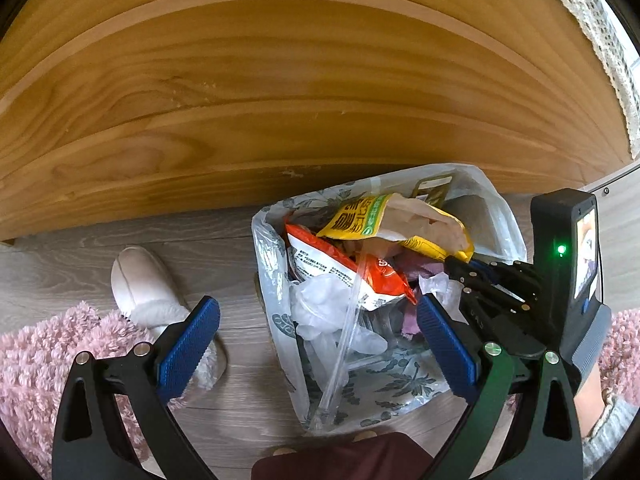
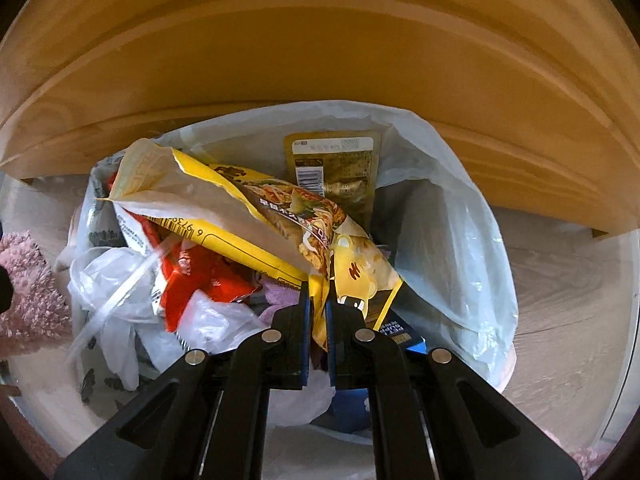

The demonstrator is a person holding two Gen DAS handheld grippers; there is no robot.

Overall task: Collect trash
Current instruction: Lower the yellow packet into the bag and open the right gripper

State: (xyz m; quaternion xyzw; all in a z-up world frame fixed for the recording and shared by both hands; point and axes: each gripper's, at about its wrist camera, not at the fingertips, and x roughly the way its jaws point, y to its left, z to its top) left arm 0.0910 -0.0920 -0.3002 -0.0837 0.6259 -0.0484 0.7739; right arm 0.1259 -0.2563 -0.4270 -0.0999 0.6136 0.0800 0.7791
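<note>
A white patterned trash bag [image 1: 404, 384] stands open on the floor, stuffed with wrappers. My right gripper [image 2: 318, 308] is shut on the lower corner of a yellow snack wrapper [image 2: 240, 208], which lies over the bag's mouth [image 2: 460, 240]. In the left wrist view the same yellow wrapper [image 1: 400, 220] tops the pile, with the right gripper [image 1: 450, 262] pinching its right end. Beneath it lie a red wrapper [image 1: 340, 264], crumpled clear plastic [image 1: 320, 312] and a gold packet [image 2: 332, 168]. My left gripper [image 1: 316, 344] hangs open above the bag's near side, with nothing held between its fingers.
A wooden furniture panel [image 1: 280, 80] rises right behind the bag. A pale fluffy slipper [image 1: 148, 284] and a pink shaggy rug [image 1: 36, 360] lie left of it on the grey wood floor [image 1: 224, 264]. A dark red object [image 1: 340, 456] sits at the near edge.
</note>
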